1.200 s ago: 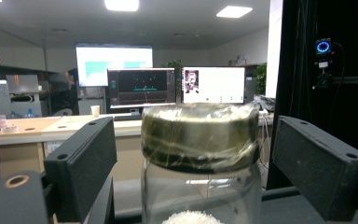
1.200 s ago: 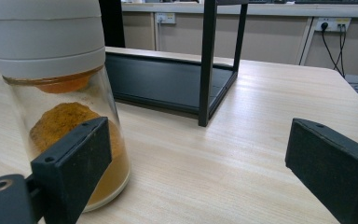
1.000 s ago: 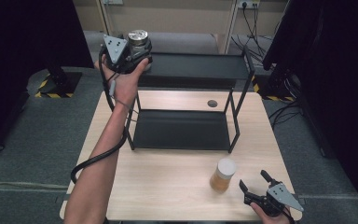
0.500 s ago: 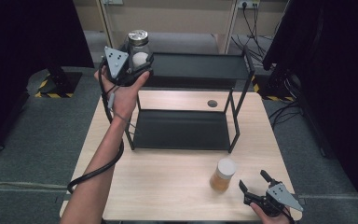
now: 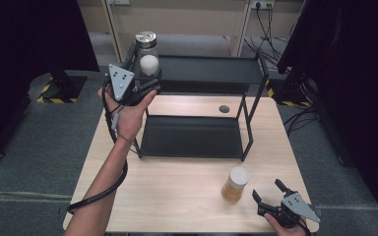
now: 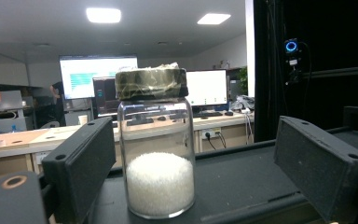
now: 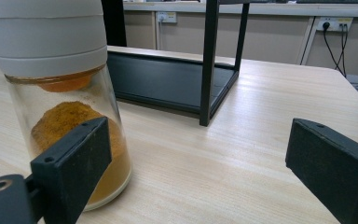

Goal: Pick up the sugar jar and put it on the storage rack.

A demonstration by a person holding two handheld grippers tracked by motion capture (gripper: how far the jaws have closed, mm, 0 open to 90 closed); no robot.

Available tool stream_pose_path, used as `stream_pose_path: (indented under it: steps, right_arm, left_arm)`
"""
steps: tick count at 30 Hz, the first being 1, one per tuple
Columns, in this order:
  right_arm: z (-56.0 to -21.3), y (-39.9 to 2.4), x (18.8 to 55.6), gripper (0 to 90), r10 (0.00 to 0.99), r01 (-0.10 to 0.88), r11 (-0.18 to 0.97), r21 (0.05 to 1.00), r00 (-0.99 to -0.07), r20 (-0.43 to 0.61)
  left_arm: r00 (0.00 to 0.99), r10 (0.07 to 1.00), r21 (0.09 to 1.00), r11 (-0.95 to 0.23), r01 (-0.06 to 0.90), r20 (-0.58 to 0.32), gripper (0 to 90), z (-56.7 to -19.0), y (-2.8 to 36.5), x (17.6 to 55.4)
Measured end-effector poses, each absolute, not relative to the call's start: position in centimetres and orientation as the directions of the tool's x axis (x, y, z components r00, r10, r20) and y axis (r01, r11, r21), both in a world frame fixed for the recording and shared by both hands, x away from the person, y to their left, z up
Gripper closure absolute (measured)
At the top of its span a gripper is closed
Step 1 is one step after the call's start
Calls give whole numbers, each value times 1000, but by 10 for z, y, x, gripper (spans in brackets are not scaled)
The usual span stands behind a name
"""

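Since the earlier frames the left gripper (image 5: pixel 145 84) has been drawn back toward the near left corner of the rack's top shelf (image 5: pixel 211 71), and the glass jar of white granules (image 5: pixel 147 55) that it carried is now seen standing on that shelf at its left end. In the left gripper view the jar (image 6: pixel 156 154) is shown upright on the dark shelf surface (image 6: pixel 242 186), capped by a dark lid wrapped in shiny film (image 6: pixel 151 83), with white granules filling its lower part; the two black jaws are spread wide on either side of it, clear gaps being visible between each pad and the glass, so nothing is gripped. The left hand (image 5: pixel 128 110) is wrapped around the gripper body, and a black cable (image 5: pixel 101 194) is looped down beside the forearm. The black two-tier rack is set on the pale wooden table (image 5: pixel 177 196), its lower tray (image 5: pixel 192 136) lying flat on the tabletop. Farther right, near the front edge, a jar of orange-brown powder (image 5: pixel 236 183) with a white lid is stood upright on the wood. Just to its right the right gripper (image 5: pixel 270 194) is held low over the table, its jaws parted widely and nothing held. In the right gripper view the powder jar (image 7: pixel 65 107) is seen behind the left jaw, outside the gap between the jaws; whether it is touched by that jaw cannot be told.
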State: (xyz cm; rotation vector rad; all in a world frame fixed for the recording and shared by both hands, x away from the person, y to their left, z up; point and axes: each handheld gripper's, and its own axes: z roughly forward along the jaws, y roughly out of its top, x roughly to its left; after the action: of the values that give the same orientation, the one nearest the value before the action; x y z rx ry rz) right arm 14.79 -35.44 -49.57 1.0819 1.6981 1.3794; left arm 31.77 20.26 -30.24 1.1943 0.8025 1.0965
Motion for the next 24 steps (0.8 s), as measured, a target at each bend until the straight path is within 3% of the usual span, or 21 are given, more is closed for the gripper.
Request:
stream_pose_path:
  steps: [24]
  right_arm:
    - [-496,-354,148,71,909,178,93,980,-417,-10]
  left_arm:
    - [344,937,973,16,-231,66,121,-347,211,289]
